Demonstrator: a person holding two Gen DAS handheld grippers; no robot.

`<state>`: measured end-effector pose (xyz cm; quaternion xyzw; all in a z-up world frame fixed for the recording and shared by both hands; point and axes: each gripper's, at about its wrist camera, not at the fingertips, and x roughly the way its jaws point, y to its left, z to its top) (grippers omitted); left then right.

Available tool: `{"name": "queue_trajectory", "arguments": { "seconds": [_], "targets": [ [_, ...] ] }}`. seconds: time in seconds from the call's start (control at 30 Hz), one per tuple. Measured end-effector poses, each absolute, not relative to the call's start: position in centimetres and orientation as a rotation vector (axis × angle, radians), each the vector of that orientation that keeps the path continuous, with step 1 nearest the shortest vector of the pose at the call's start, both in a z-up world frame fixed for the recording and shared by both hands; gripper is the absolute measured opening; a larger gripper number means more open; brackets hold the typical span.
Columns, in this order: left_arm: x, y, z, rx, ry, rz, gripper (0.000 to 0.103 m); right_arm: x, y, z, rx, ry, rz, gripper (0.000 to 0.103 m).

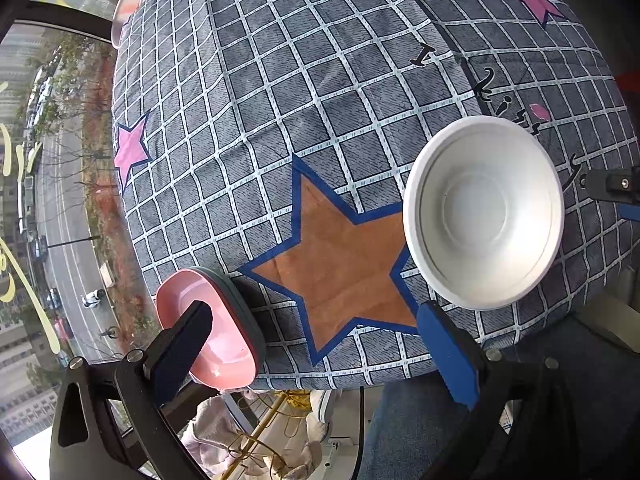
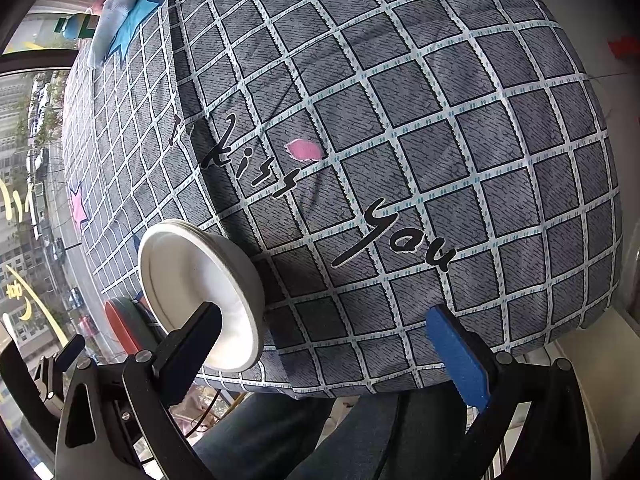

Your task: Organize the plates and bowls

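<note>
The surface covered with a grey checked cloth with printed stars (image 1: pixel 280 120) carries a round white bowl (image 1: pixel 484 212) near its front edge. To the left of this bowl, at the front left corner, lies a shallow pink dish with a grey underside (image 1: pixel 216 328). Between the two is a printed orange star (image 1: pixel 340 268). At the far left edge stands a pale pink cup (image 1: pixel 130 4). In the right wrist view the white bowl is left of the printed words, and the dish is left of it.

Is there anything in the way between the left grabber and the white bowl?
No. Between the left gripper and the white bowl there is only bare tablecloth. The pink dish sits off to the other side.
</note>
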<state>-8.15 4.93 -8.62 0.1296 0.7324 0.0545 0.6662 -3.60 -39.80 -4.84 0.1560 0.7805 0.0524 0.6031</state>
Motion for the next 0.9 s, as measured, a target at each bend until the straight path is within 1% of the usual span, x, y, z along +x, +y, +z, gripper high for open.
{"name": "queue_trajectory", "arguments": {
  "seconds": [0.77, 0.9],
  "targets": [
    [-8.26, 4.75, -8.65, 0.279, 1.651, 0.108, 0.102, -4.19, -40.02, -4.6, 0.334, 1.809, 0.097, 0.103],
    [-8.05, 4.79, -7.99, 0.26, 1.619, 0.103, 0.102, -4.39, -39.75, -4.28, 0.293, 1.817, 0.097, 0.103]
  ]
}}
